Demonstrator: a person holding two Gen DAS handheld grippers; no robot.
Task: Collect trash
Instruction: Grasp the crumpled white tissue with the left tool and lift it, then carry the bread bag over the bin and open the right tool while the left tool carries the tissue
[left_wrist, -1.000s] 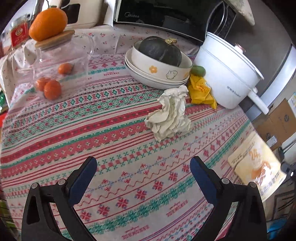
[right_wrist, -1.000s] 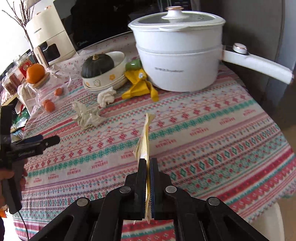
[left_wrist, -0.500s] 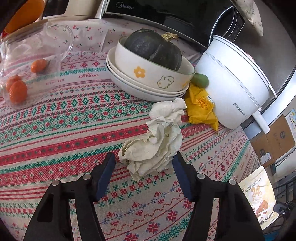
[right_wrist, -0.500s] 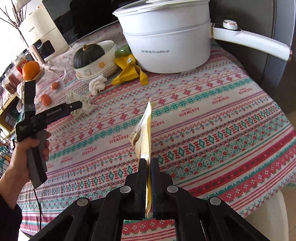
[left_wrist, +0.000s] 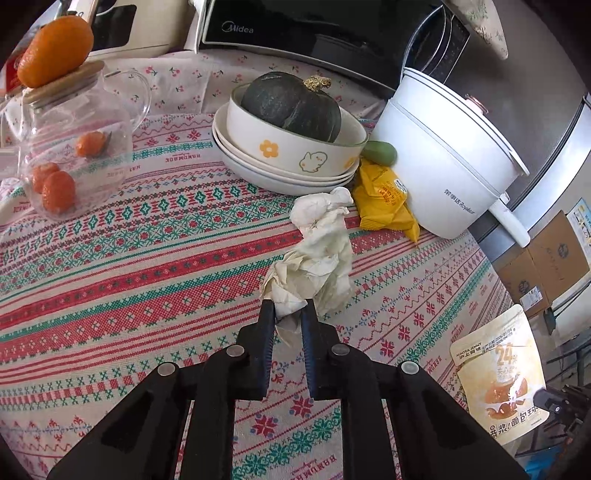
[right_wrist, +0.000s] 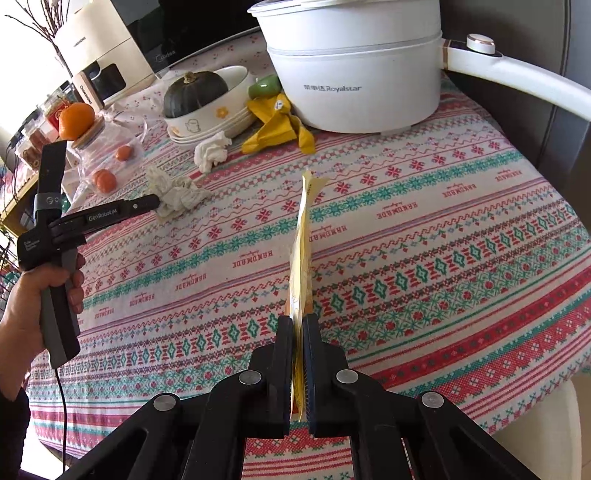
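Observation:
A crumpled cream paper (left_wrist: 314, 266) lies on the patterned tablecloth (left_wrist: 110, 295). My left gripper (left_wrist: 288, 310) has its jaws closing on the paper's near end, with both pads touching it. The right wrist view shows that gripper (right_wrist: 155, 202) from the side at the same paper (right_wrist: 177, 192). A white tissue wad (left_wrist: 325, 205) sits just behind, and a yellow wrapper (left_wrist: 384, 199) lies by the pot. My right gripper (right_wrist: 298, 321) is shut on a yellow snack pouch (right_wrist: 303, 251), held edge-on above the table. The pouch (left_wrist: 498, 376) also shows at the right of the left wrist view.
A white electric pot (right_wrist: 354, 74) with a long handle stands at the back right. Stacked bowls (left_wrist: 288, 155) hold a dark squash, and a glass jar (left_wrist: 74, 147) with oranges stands at the left. A microwave (left_wrist: 314, 26) is behind. Cardboard boxes (left_wrist: 543, 266) sit off the table's right edge.
My left gripper moved forward to the cream paper and its wide jaws closed around the paper's near end. The right gripper kept its grip on the pouch and tilted slightly down.

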